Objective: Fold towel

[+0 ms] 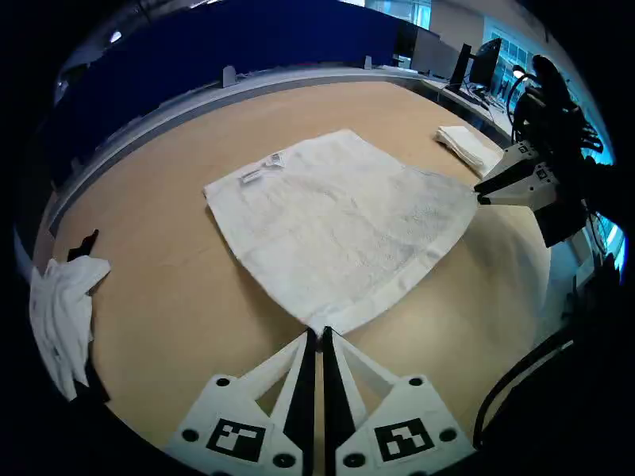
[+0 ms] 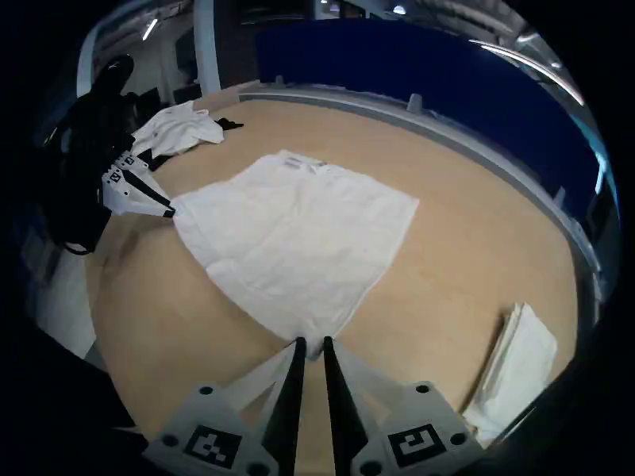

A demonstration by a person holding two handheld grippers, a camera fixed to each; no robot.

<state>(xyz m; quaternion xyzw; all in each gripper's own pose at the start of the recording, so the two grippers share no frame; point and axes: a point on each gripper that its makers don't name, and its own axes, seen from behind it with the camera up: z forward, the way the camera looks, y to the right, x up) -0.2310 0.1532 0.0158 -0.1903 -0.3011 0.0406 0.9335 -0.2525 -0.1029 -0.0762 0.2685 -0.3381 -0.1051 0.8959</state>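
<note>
While the towel [image 1: 333,230] lies spread out on the table [image 1: 159,262], no fold is made in it yet. The left gripper [image 1: 317,337] is pinched tight on one near corner. The right gripper [image 2: 311,345] is pinched on the other near corner. Both corners look a little lifted. I think this is just the start: the corners are caught, and all the folding is left to do. A folded pile [image 1: 468,147] and a crumpled cloth [image 1: 63,317] sit off to the sides.
</note>
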